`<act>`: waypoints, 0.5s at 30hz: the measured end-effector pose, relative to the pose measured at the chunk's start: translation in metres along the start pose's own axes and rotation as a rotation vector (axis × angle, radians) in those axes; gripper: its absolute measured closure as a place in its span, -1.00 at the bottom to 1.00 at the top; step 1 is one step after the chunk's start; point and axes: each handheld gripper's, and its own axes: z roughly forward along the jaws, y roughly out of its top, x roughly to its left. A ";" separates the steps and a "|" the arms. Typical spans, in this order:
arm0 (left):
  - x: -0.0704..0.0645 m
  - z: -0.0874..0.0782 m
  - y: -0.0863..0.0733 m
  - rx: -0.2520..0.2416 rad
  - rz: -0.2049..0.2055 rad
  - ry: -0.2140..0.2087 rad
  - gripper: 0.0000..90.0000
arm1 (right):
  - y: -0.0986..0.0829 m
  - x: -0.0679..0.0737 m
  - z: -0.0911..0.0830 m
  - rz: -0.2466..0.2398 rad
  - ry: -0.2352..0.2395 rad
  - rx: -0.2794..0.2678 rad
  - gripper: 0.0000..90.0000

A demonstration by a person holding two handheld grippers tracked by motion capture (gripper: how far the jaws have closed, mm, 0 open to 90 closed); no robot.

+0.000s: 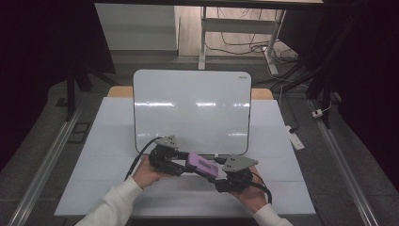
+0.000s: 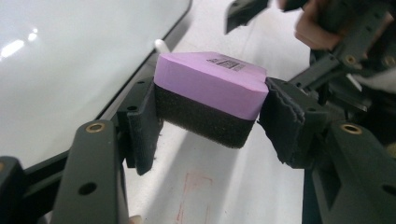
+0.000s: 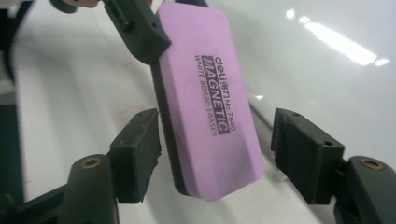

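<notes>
A purple whiteboard eraser [image 1: 203, 165] with a black felt underside hangs just above the table, in front of the whiteboard's [image 1: 193, 108] near edge. My left gripper [image 1: 186, 162] is shut on the eraser's left end. In the left gripper view both pads press the eraser's [image 2: 210, 84] sides. My right gripper [image 1: 216, 172] is open, its jaws on either side of the other end. In the right gripper view the eraser [image 3: 205, 102] shows its printed face. The left pad [image 3: 137, 154] sits close to it and the right pad [image 3: 303, 154] stands well apart.
The white table [image 1: 108, 141] carries the large glossy whiteboard, which leans or lies toward the back. A power strip [image 1: 295, 137] and cables lie on the floor at the right. Desk legs [image 1: 203, 37] stand beyond the table. Faint reddish marks [image 2: 196, 182] show on the table.
</notes>
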 end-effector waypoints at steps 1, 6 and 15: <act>0.001 0.000 0.000 -0.005 -0.013 0.003 -0.13 | 0.001 0.002 -0.001 -0.015 -0.025 0.000 -0.25; 0.003 0.001 -0.001 -0.029 -0.089 0.018 -0.13 | 0.003 0.014 0.004 -0.094 -0.101 0.025 -0.16; -0.001 0.007 0.000 -0.027 -0.133 -0.025 -0.13 | 0.001 0.031 0.017 -0.213 -0.222 0.068 0.03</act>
